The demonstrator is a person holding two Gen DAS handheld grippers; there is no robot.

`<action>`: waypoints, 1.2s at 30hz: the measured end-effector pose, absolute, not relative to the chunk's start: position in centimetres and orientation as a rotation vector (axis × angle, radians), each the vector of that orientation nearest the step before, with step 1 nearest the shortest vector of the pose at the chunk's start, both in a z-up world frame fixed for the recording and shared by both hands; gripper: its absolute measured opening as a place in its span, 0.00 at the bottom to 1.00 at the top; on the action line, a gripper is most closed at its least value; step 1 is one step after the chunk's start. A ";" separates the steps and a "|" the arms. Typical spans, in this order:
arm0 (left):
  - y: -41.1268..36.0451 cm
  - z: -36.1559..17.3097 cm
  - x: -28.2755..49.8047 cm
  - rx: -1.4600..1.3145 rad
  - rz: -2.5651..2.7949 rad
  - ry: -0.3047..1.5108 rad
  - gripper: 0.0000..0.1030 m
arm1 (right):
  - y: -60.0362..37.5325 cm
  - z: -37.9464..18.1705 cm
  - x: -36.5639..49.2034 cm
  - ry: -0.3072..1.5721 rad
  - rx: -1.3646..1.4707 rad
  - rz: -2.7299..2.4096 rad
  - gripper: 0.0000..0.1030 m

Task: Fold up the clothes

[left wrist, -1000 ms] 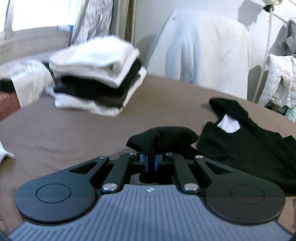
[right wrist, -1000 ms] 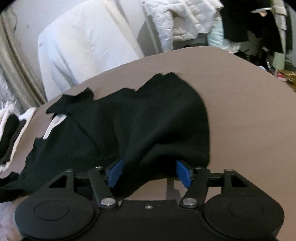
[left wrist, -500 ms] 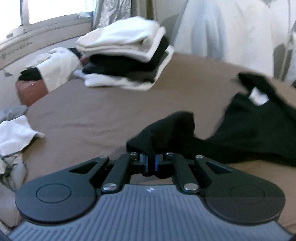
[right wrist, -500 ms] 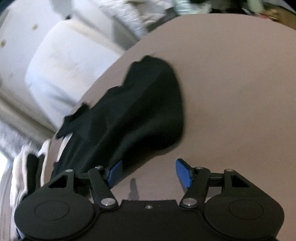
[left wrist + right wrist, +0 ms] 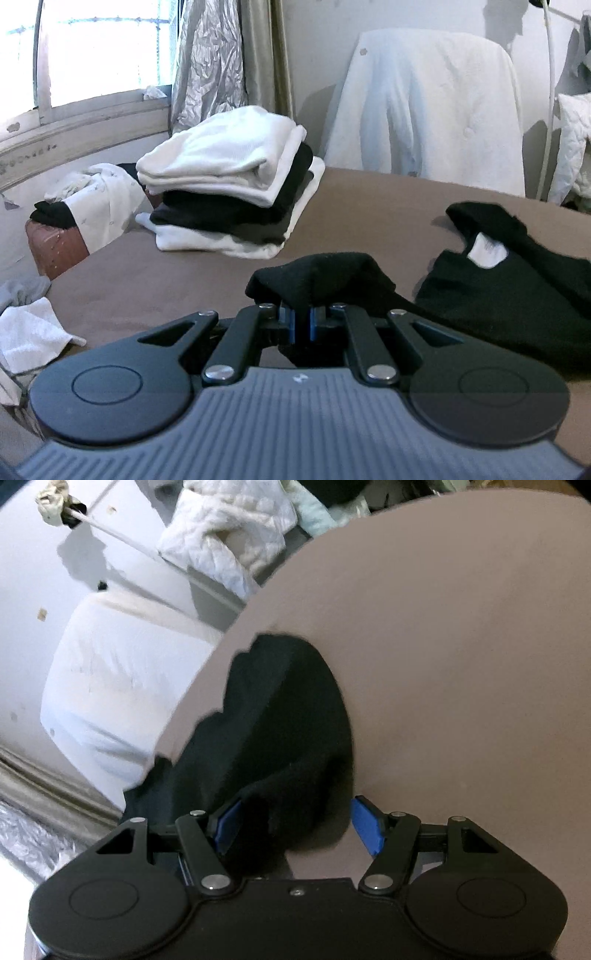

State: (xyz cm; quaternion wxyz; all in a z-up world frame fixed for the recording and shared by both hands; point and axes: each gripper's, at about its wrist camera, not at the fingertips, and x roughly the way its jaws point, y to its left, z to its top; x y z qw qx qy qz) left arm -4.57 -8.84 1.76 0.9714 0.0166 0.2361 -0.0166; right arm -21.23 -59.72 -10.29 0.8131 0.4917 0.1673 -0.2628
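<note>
Black left gripper (image 5: 303,319), ribbed grey body, blue pads (image 5: 365,825), silver screws

black garment (image 5: 280,716) edges blurred, its lower part hidden behind right tool (image 5: 295,823)

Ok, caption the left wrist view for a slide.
Left tongs shut on black garment, folded stack behind.

The shirt (image 5: 509,295) is plain black with a white label (image 5: 485,253) at the neck. It lies on a plain brown table (image 5: 184,280). The stack of folded clothes (image 5: 229,192) runs white, black, dark grey, white. The left claw (image 5: 302,320) is black with blue pads; the right claw (image 5: 295,825) is the same. The curtain (image 5: 207,62) is crinkled silver beside an olive one (image 5: 264,55).
</note>
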 end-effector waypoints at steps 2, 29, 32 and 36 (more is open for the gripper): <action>-8.9 2.9 -4.7 0.020 -0.056 0.471 0.06 | -60.2 -8.4 -20.0 0.363 0.958 -0.604 0.10; -10.6 -5.5 -4.0 0.039 -0.144 0.813 0.10 | -59.4 -9.0 -26.5 0.658 0.804 -0.442 0.70; -10.7 -5.3 -4.1 0.123 -0.064 0.709 0.06 | -56.6 -8.9 -24.0 0.668 0.514 -0.407 0.26; -9.8 -2.2 -7.0 0.153 -0.036 0.561 0.05 | -55.8 -6.6 -24.0 0.637 0.355 -0.412 0.06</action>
